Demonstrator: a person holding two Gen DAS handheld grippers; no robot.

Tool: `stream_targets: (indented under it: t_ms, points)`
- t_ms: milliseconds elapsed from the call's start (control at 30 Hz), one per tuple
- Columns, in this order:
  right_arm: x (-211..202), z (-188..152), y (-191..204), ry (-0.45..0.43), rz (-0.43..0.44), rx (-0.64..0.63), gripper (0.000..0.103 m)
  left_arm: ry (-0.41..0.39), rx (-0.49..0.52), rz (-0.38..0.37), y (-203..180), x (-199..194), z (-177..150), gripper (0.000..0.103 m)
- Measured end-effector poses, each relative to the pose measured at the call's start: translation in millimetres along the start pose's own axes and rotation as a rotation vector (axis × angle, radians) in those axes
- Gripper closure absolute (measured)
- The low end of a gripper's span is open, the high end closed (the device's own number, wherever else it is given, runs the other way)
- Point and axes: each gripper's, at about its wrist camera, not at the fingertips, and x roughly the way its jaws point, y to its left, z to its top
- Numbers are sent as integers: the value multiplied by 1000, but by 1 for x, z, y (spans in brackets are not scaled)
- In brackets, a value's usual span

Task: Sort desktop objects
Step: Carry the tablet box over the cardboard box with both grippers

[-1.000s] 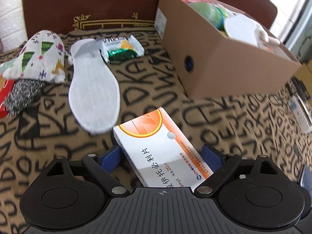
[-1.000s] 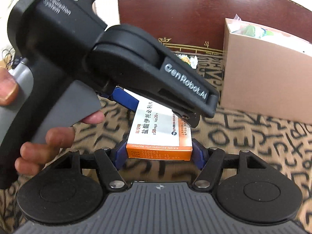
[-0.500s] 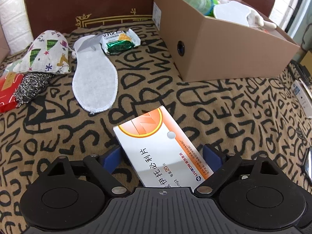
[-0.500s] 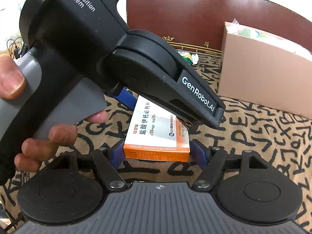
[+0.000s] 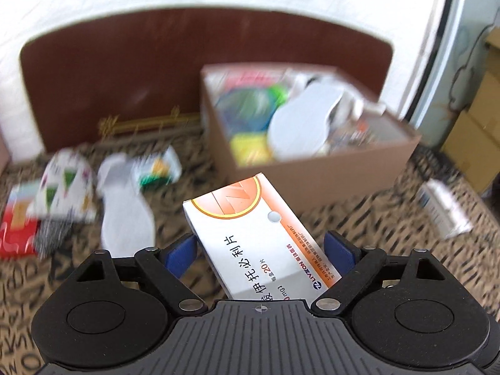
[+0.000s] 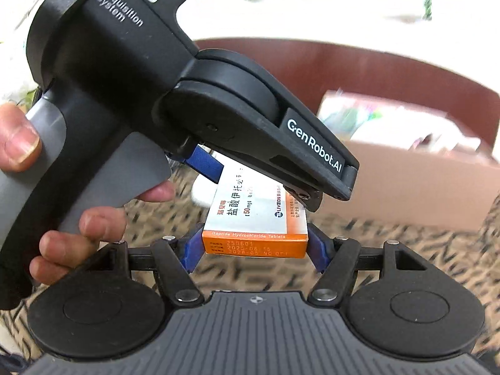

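My left gripper (image 5: 261, 248) is clamped on the white-and-orange medicine box (image 5: 250, 234), its blue pads pressing the box's long sides, and the box juts forward and up out of the jaws. In the right wrist view my right gripper (image 6: 254, 243) sits at the box's orange end flap (image 6: 254, 243); its blue fingers (image 6: 190, 250) flank that end closely, but I cannot tell whether they actually press it. My left hand (image 6: 90, 218) wraps the other tool's grey handle. Compared with half a second ago, the box is lifted higher off the patterned desk (image 5: 359, 218): the cardboard box (image 5: 312, 172) now sits far and to the right with its open top showing, full of mixed items including a white insole. The background has smeared with motion where it was sharp before. On the far left lie a grey insole (image 5: 125, 218), a green-and-white packet (image 5: 156, 170), a patterned cloth pouch (image 5: 67, 187), a steel scourer (image 5: 51, 234) and a red packet (image 5: 15, 234), in the same places as earlier.
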Motion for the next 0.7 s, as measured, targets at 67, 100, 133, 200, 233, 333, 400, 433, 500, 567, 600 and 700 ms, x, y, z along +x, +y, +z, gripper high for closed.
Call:
stream_targets:
  t_ms: [67,100,133,200,233,333,400,433,500,567,600,700]
  points:
    - [-4,12,-12,-38,-25,0,32,-30,22,-19,-12,-1,18,15]
    - [-6,17,-17,-52,-37,-1,32,-47,37,-26,-19,-1,27,15]
    - [-7,23,-24,-67,-50,0,32,-66,53,-31,-26,0,35,15]
    - [-7,32,-39,-100,-75,-1,32,-94,81,-41,-40,5,53,15]
    - [-6,37,-46,-111,-87,-1,32,-104,90,-48,-45,9,60,15]
    - [0,47,-69,-135,-122,2,32,-112,104,-72,-63,26,84,15]
    - [6,52,-86,-141,-143,9,32,-112,118,-88,-74,39,96,15]
    - [10,54,-94,-140,-152,10,32,-113,121,-98,-78,46,102,15]
    - [17,58,-110,-141,-170,14,32,-115,126,-120,-86,60,113,15]
    - [25,61,-125,-140,-190,9,32,-109,121,-139,-91,76,123,15]
    - [29,62,-132,-138,-196,5,32,-107,118,-148,-93,83,127,15]
    - [48,65,-153,-129,-213,-12,32,-83,92,-175,-96,107,138,15]
